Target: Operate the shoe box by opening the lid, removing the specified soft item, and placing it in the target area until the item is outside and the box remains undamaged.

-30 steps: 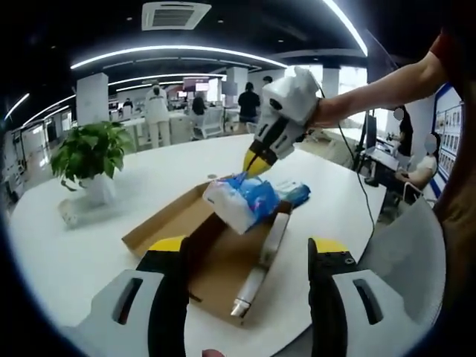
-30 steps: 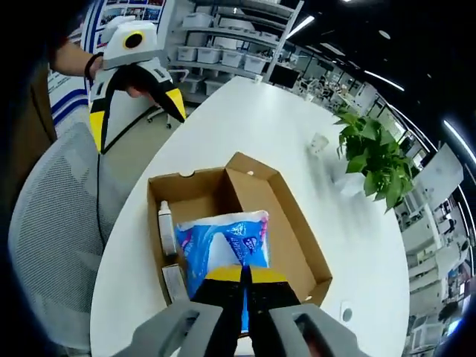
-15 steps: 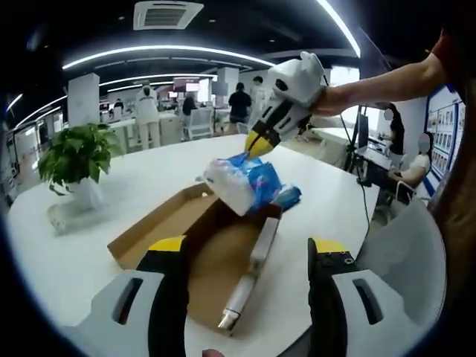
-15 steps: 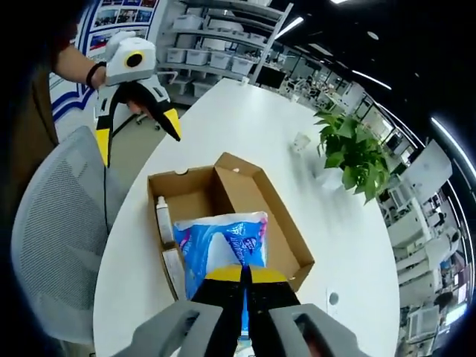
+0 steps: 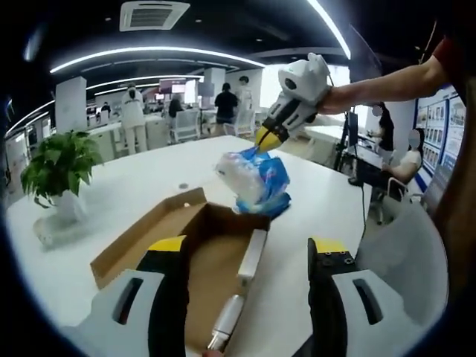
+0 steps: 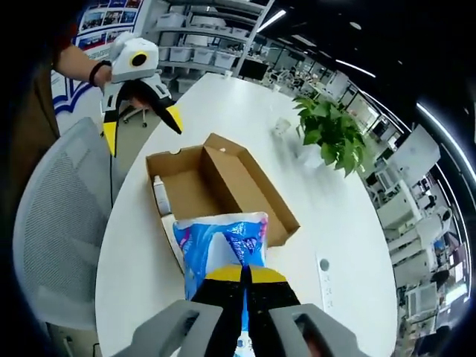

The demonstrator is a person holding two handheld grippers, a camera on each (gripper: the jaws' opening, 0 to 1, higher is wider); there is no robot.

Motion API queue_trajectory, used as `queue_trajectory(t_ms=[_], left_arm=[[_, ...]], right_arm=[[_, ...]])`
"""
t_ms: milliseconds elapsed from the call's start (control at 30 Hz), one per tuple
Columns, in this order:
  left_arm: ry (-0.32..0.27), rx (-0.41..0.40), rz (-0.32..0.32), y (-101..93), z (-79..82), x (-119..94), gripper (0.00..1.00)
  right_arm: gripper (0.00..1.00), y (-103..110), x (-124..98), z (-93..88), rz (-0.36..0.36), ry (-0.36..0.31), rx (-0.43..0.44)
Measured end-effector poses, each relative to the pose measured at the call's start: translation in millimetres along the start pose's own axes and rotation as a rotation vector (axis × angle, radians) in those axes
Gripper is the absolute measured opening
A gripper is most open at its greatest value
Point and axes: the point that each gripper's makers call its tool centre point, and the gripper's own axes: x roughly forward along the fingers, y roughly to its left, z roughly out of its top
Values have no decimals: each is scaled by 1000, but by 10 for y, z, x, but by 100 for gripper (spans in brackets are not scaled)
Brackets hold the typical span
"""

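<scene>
An open brown cardboard shoe box [image 5: 186, 245] [image 6: 216, 182] lies on the white table, its lid flap folded out flat. A white bottle [image 5: 242, 286] [image 6: 159, 195] lies along one inner wall. My right gripper [image 5: 265, 139] [image 6: 244, 277] is shut on a blue and white soft pack [image 5: 256, 177] [image 6: 219, 242], which hangs in the air beyond the box's end. My left gripper [image 5: 242, 256] stands open over the near end of the box with nothing between its jaws; it also appears from outside [image 6: 141, 119] beside the table edge.
A potted green plant [image 5: 52, 167] [image 6: 331, 134] stands on the white table [image 5: 149, 178] [image 6: 245, 111]. A grey mesh chair [image 6: 52, 245] sits at the table's side. People stand and sit in the office behind. A small round cap [image 6: 322, 265] is set in the tabletop.
The right gripper has lifted the soft pack up and carried it sideways out of the box, past its end. The left gripper has stayed open near the box.
</scene>
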Motion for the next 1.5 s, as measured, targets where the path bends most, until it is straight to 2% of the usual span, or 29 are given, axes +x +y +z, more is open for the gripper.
queue_trajectory(t_ms=[400,1000,1500], left_arm=[[15,16,-32,-100,63,226,64],[40,20,-41,-243,104,406,64],[61,15,-26,-244,109,501,64]], right_arm=[[0,-41,-277,-651,-28,53,65],[0,-63,-582,-1518,-34,132,122],[0,-121,-682,-2059,-12,198,121]])
